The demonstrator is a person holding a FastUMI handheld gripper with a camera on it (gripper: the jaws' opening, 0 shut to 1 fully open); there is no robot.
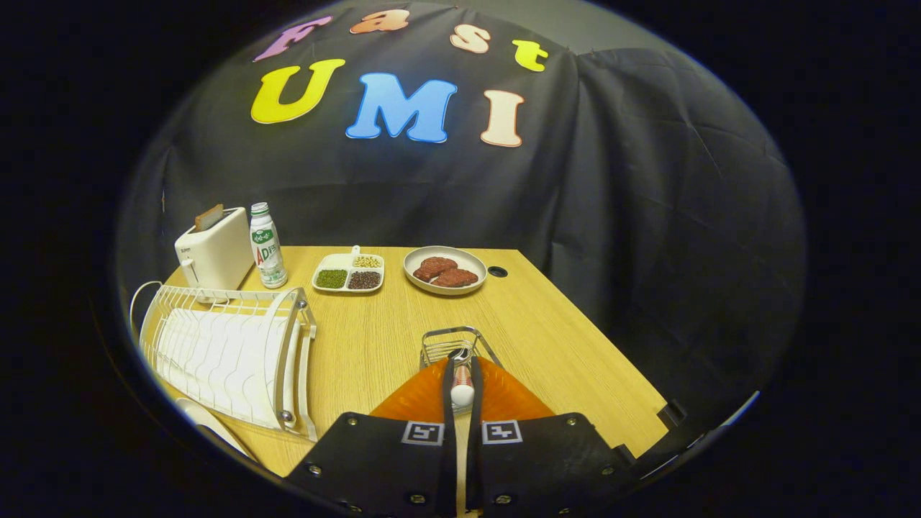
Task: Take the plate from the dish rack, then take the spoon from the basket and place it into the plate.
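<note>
Gripper view: claw clamped on the spoon handle, above the wire basket. Plate lies on the table beside the dish rack. Beyond: toaster, bottle, divided tray, bowl of meat.
</note>
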